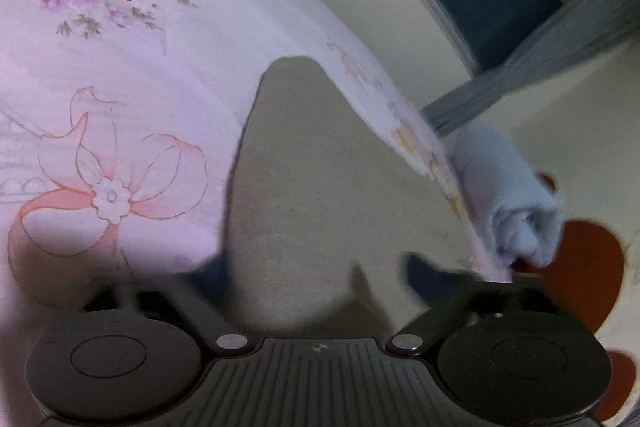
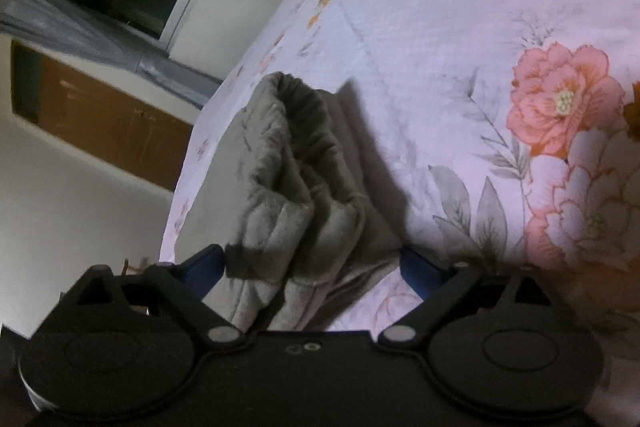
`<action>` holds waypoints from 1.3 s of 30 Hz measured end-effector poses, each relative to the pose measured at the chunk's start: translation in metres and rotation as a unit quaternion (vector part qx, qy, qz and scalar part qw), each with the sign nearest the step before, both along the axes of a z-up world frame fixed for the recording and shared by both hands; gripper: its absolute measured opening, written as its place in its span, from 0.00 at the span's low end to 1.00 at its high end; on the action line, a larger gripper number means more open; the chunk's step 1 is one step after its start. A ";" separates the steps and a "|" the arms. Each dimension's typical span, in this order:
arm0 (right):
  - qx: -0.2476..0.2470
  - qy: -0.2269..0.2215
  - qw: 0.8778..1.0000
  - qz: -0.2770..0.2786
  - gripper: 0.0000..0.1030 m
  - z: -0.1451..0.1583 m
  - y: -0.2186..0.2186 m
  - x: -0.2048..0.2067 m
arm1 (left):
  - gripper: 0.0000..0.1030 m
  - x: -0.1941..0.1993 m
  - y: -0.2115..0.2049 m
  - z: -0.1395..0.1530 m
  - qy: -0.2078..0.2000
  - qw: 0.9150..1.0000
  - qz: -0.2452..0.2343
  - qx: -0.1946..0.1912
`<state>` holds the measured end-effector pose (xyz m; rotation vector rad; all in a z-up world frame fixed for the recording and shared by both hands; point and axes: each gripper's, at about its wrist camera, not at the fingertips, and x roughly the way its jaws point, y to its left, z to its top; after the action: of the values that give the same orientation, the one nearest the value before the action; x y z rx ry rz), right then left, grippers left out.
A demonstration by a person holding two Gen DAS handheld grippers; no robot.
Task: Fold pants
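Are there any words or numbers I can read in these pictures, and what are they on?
None: no word, number or brand can be read in either view.
The bedsheet shows only printed flowers and a bow, no letters.
The grey pants show no tag or label.
The small raised mark on the left gripper's black body is too small to read.

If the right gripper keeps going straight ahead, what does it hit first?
Probably the grey pants: their bunched fabric already lies between the right gripper's open fingers, with the floral bedsheet beyond.
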<state>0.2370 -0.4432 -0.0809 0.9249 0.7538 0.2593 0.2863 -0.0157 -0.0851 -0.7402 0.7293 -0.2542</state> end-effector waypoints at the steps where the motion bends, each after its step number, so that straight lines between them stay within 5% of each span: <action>1: -0.001 0.001 1.000 -0.002 0.84 0.000 0.002 0.007 | 0.49 0.002 -0.002 -0.002 0.008 1.000 0.002 0.018; 4: 0.001 0.003 1.000 0.001 0.73 -0.002 -0.001 0.014 | 0.32 0.002 0.011 -0.010 0.009 1.000 0.002 -0.022; 6: 0.027 -0.007 0.999 0.023 0.40 -0.003 -0.002 0.016 | 0.25 0.003 0.018 -0.010 0.003 0.999 -0.009 -0.031; 14: 0.005 -0.019 1.000 0.018 0.40 0.005 0.008 0.002 | 0.21 0.017 0.025 0.018 -0.014 0.998 -0.064 0.013; 18: 0.032 -0.016 0.999 -0.006 0.45 -0.003 -0.003 0.001 | 0.50 0.020 0.027 0.006 0.031 0.997 -0.061 0.024; 19: 0.020 -0.023 0.999 -0.018 0.44 0.001 -0.005 -0.003 | 0.55 0.013 0.030 0.008 0.024 0.998 -0.050 0.024; 21: -0.037 -0.028 0.998 -0.035 0.42 0.016 -0.005 -0.009 | 0.84 -0.002 0.038 0.016 0.009 0.999 -0.021 0.044; 23: -0.104 -0.073 0.991 -0.047 0.43 0.043 0.000 -0.019 | 0.95 -0.021 0.041 0.031 -0.026 0.995 0.018 0.097; 28: -0.179 -0.130 0.975 0.025 0.44 0.075 0.037 -0.007 | 0.95 -0.037 0.015 0.045 -0.047 0.974 0.011 0.221; 31: -0.224 -0.086 0.970 0.049 0.41 0.060 0.053 0.014 | 0.95 -0.033 -0.005 0.038 -0.029 0.950 -0.007 0.310; 33: -0.243 -0.071 0.966 0.049 0.32 0.055 0.052 0.020 | 0.96 -0.033 -0.005 0.039 -0.021 0.951 -0.005 0.310; 34: -0.255 -0.072 0.963 0.053 0.32 0.060 0.053 0.020 | 0.96 -0.036 -0.003 0.045 -0.023 0.951 0.002 0.307; 37: -0.300 -0.098 0.948 0.042 0.52 0.084 0.053 -0.002 | 0.96 -0.056 0.000 0.064 -0.052 0.947 0.009 0.318; 39: -0.313 -0.133 0.940 0.042 0.76 0.102 0.049 -0.026 | 0.96 -0.074 0.003 0.075 -0.070 0.945 0.012 0.318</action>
<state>0.2111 -0.3944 0.0215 0.2457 0.5696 0.1960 0.2121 -0.0122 -0.0097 -0.1124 0.6162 -0.0372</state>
